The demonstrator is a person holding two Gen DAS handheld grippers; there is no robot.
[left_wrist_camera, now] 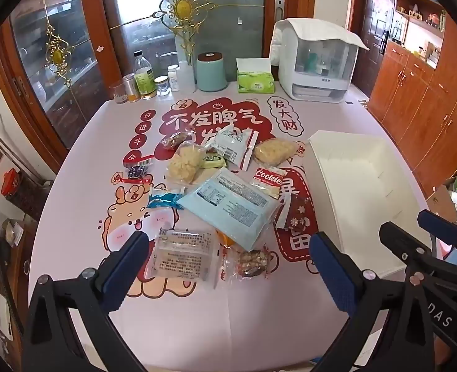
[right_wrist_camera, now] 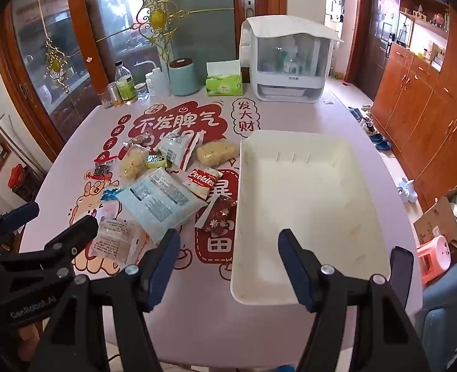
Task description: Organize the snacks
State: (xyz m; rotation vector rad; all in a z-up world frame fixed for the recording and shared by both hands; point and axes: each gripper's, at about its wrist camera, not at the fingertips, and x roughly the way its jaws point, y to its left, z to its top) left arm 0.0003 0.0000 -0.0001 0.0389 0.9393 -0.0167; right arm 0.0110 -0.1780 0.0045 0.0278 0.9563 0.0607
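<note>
Snack packets heaped on a pink printed surface beside an empty white tray, both grippers poised over the near edge.

The left gripper (left_wrist_camera: 228, 266) hangs with its jaws spread wide and nothing between them, above a clear plastic packet with printed text (left_wrist_camera: 183, 254) near the front of the heap. The right gripper (right_wrist_camera: 228, 263) has its jaws apart too, less widely, holding nothing, over the near left corner of the white rectangular plastic tray (right_wrist_camera: 305, 142), which sits toward the surface's right edge. The heap lies mid-surface just left of the tray: a large pale-blue flat packet (left_wrist_camera: 231, 204), a white-and-red "Cookies" packet (left_wrist_camera: 268, 181), a dark red packet with star shapes (left_wrist_camera: 296, 214) just beside the tray wall, and two clear bags of yellowish puffed snack (left_wrist_camera: 183, 164).
</note>
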